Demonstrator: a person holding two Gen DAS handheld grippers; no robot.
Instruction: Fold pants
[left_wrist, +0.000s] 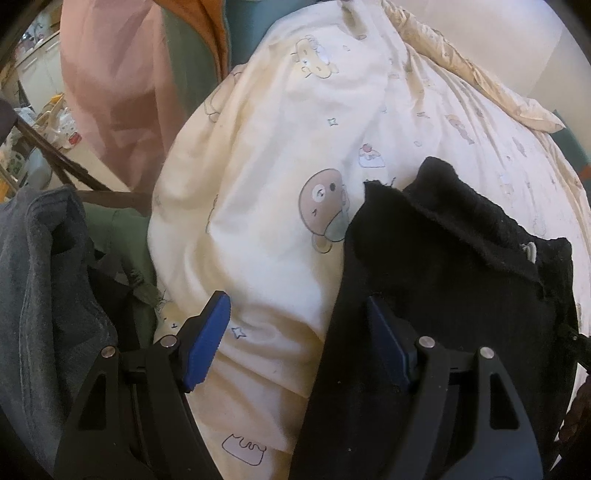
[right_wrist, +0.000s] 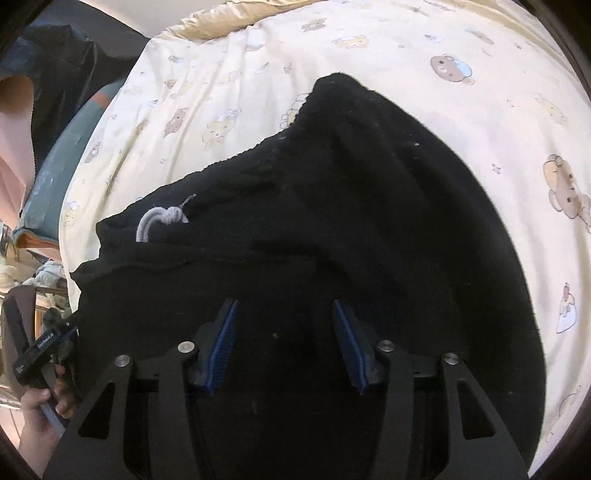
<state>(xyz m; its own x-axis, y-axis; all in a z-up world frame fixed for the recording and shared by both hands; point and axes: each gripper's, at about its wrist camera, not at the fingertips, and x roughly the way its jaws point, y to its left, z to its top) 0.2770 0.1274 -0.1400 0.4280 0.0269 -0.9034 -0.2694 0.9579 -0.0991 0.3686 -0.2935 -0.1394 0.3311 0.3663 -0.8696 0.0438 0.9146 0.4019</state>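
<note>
Presently my left gripper (left_wrist: 295, 339) and right gripper (right_wrist: 284, 343) both stand spread above the black pants (right_wrist: 332, 221) on the quilt (right_wrist: 221, 92); no label legible.

Small white lettering on the black handheld device (right_wrist: 35, 350), too blurred to read.

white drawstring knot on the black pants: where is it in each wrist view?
Left wrist: only a small pale bit of the drawstring knot peeks out at the right, on the upper edge of the black pants.
Right wrist: left of centre, lying on the pants' waistband edge, fully visible.
Shared landmark: the cream bedsheet with bear prints under the pants in both views.
</note>
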